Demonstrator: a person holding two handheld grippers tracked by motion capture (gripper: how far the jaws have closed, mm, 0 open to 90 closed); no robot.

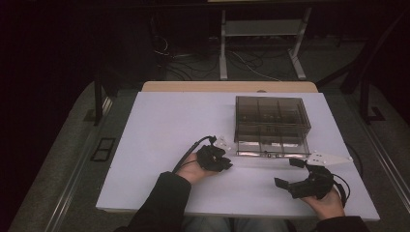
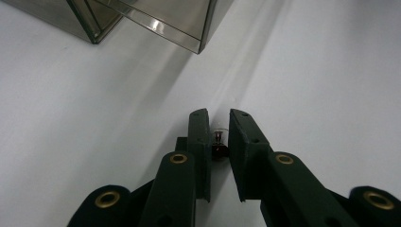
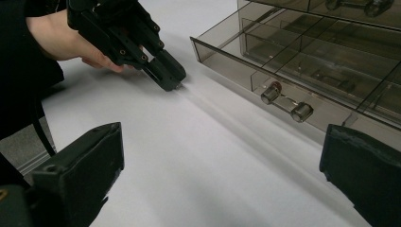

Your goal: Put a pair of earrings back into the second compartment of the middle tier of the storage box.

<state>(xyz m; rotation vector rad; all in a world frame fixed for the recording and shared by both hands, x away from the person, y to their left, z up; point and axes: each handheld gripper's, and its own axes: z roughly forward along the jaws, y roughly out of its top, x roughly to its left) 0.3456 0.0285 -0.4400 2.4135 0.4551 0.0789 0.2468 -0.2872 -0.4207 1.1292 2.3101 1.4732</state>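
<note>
A smoky clear drawer box point(image 1: 270, 113) stands on the white board point(image 1: 164, 125), right of centre. Its lowest drawer point(image 1: 270, 147) is pulled out towards me, and its front point(image 3: 236, 66) carries a two-knob handle point(image 3: 286, 101). My left gripper point(image 1: 226, 164) rests on the board just left of the drawer, shut on a small glass bulb point(image 2: 218, 141) that sits between its jaws. A corner of the box point(image 2: 165, 21) rises ahead of it. My right gripper point(image 1: 287, 173) stands wide open in front of the drawer, nothing between its fingers point(image 3: 85, 161).
Small dark parts lie in the box's upper compartments point(image 3: 359, 5). A wooden table edge point(image 1: 227, 87) runs behind the board. Cables point(image 1: 241, 60) and white desk legs point(image 1: 223, 48) lie on the floor beyond. Bare board spreads at the left.
</note>
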